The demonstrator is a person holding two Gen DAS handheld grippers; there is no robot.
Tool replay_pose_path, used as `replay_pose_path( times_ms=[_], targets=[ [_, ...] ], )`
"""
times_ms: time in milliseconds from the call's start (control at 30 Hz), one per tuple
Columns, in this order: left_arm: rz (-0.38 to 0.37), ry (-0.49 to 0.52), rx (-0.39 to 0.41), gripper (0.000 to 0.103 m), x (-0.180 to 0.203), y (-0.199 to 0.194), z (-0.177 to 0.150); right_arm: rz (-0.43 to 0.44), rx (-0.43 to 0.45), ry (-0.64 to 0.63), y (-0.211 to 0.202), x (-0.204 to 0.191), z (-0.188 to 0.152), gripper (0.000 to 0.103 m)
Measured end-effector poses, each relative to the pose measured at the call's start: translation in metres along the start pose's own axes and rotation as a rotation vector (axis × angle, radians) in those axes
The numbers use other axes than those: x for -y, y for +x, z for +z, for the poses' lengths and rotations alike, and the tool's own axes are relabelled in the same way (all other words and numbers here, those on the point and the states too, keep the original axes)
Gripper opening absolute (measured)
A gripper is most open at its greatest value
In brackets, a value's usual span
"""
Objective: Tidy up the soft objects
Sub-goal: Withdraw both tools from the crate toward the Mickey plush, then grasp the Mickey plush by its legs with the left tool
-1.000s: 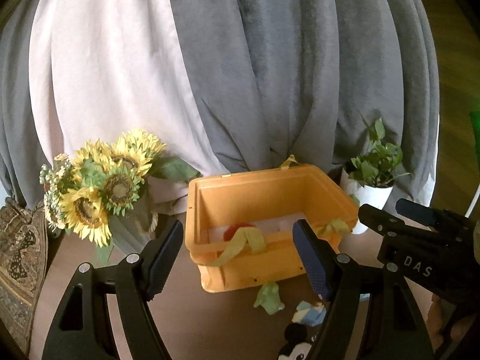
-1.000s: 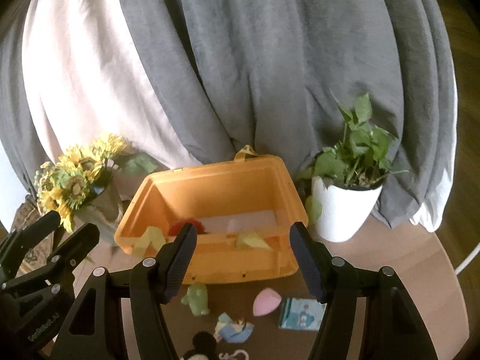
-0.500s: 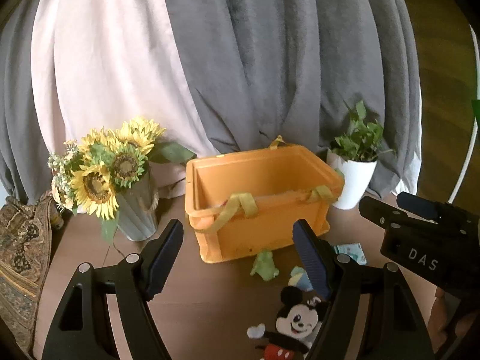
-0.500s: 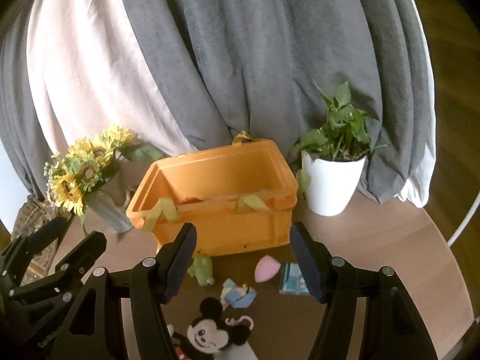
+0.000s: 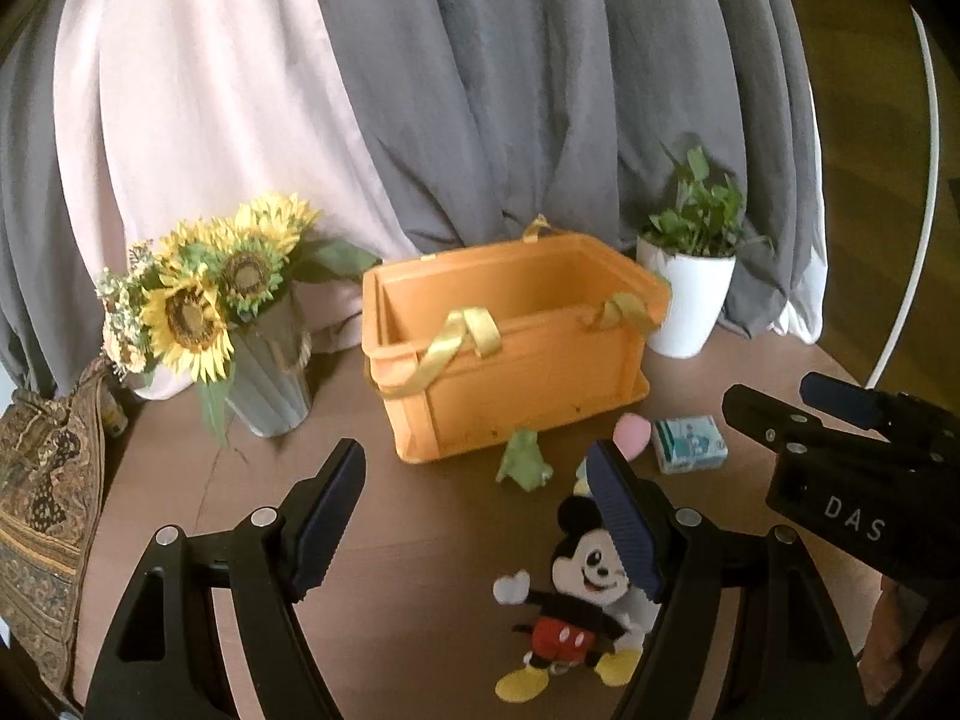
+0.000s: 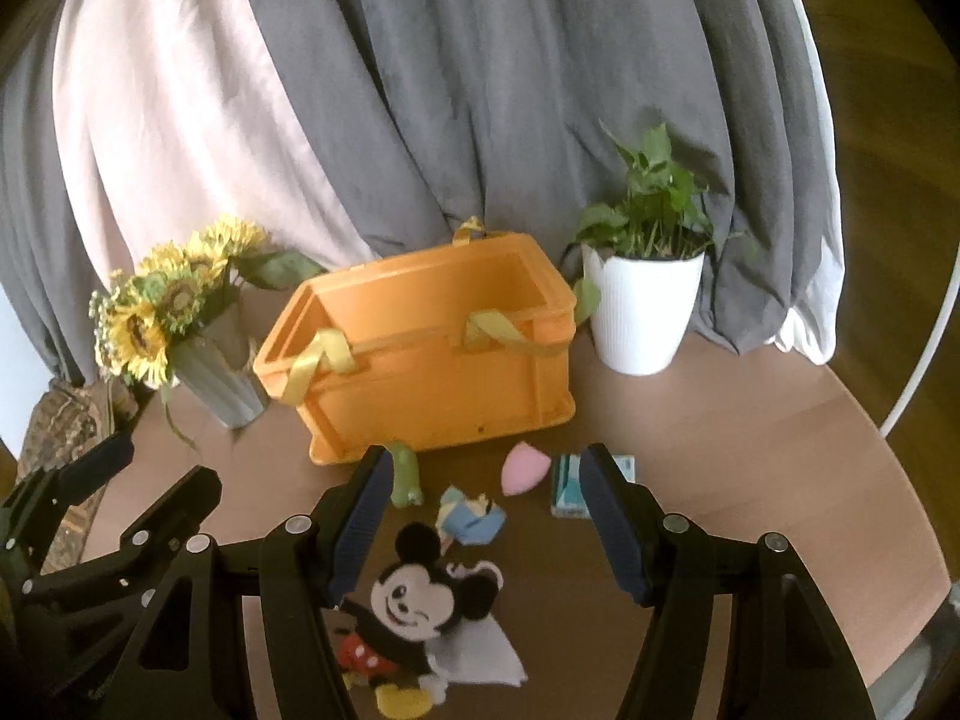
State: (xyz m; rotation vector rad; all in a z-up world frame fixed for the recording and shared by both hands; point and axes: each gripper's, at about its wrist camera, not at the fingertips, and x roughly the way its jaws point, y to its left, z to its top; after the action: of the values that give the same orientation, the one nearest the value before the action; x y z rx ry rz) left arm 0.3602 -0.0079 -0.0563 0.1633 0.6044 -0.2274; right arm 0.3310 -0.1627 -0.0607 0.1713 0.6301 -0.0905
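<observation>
I judge the mouse plush the first thing to take: it looks light and squashy, so it should give under the pads rather than slip, and I would pinch it across the round head or the red-shorted torso, not by a thin arm that could stretch or let it swing. It lies on its back on the brown table, black ears, pale face, red shorts, yellow shoes, partly on a white cloth. My right gripper hangs above it with its jaws apart and nothing between the pads. My left gripper is likewise spread and empty, its right finger crossing in front of the plush's head in the left wrist view. Beyond the plush, just in front of the orange crate, lie a small green soft toy, a folded blue and yellow piece, a pink egg-shaped sponge and a small teal packet. The sponge should compress a lot, so I would close gently on its middle; the packet looks firmer and flat-sided, an easy hold across its narrow faces. The crate has yellow ribbon handles draped over its near rim, and I cannot see into its bottom from here. A sunflower vase and a white potted plant flank it.
</observation>
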Motion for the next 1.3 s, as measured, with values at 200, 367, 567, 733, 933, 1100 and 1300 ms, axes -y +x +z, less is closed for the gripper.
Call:
replay_pose_path(
  times_ms=[200, 367, 567, 733, 933, 1100, 1300],
  targets=[
    [-0.014, 0.052, -0.047, 0.076, 0.006, 0.007, -0.018, -0.013, -0.062, 0.02, 0.005, 0.004, -0.024, 0.066],
    [-0.022, 0.09, -0.09, 0.076, 0.01, 0.015, -0.031, -0.014, -0.116, 0.032, 0.013, 0.006, -0.04, 0.066],
    [-0.048, 0.143, -0.143, 0.076, 0.018, 0.028, -0.045, -0.018, -0.186, 0.047, 0.024, 0.01, -0.059, 0.066],
    [-0.062, 0.151, -0.193, 0.076, 0.02, 0.037, -0.058, -0.023, -0.237, 0.065, 0.033, 0.015, -0.07, 0.066],
    [-0.093, 0.122, -0.253, 0.076, 0.021, 0.045, -0.08, -0.012, -0.29, 0.08, 0.045, 0.018, -0.085, 0.066],
    [-0.133, 0.111, -0.27, 0.076, 0.022, 0.05, -0.096, 0.008, -0.313, 0.064, 0.053, 0.017, -0.094, 0.066],
    [-0.147, 0.113, -0.276, 0.076, 0.021, 0.058, -0.107, 0.036, -0.338, 0.047, 0.066, 0.011, -0.105, 0.066]
  ],
)
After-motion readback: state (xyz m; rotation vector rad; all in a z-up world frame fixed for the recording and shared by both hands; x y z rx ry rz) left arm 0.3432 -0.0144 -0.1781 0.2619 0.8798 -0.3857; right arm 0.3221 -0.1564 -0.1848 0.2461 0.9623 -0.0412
